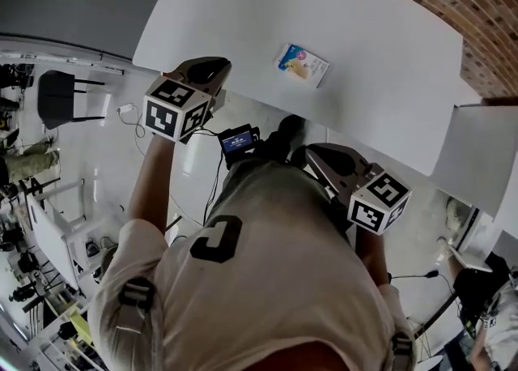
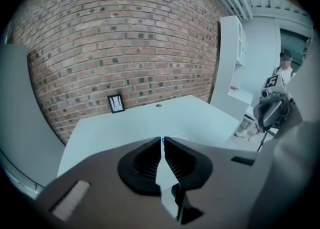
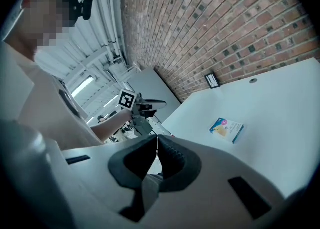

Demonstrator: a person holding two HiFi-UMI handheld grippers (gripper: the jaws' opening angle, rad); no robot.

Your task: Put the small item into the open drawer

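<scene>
The small item, a flat blue, white and yellow box (image 1: 301,64), lies on the white table (image 1: 388,78), and no open drawer is in view. My left gripper (image 1: 209,70) hovers at the table's near edge, left of the box, shut and empty. My right gripper (image 1: 317,159) is off the table, nearer my body, also shut and empty. In the right gripper view the box (image 3: 227,129) lies ahead to the right of the jaws (image 3: 157,138), with the left gripper (image 3: 142,105) beyond. In the left gripper view only a corner of the box (image 2: 181,136) peeks over the jaws (image 2: 162,139).
A brick wall (image 2: 130,38) runs behind the table. A small black picture frame (image 2: 116,103) stands at the table's far edge, near a cable hole (image 2: 158,105). A white shelf unit (image 2: 240,68) stands to the right. A second white surface (image 1: 477,159) adjoins on the right.
</scene>
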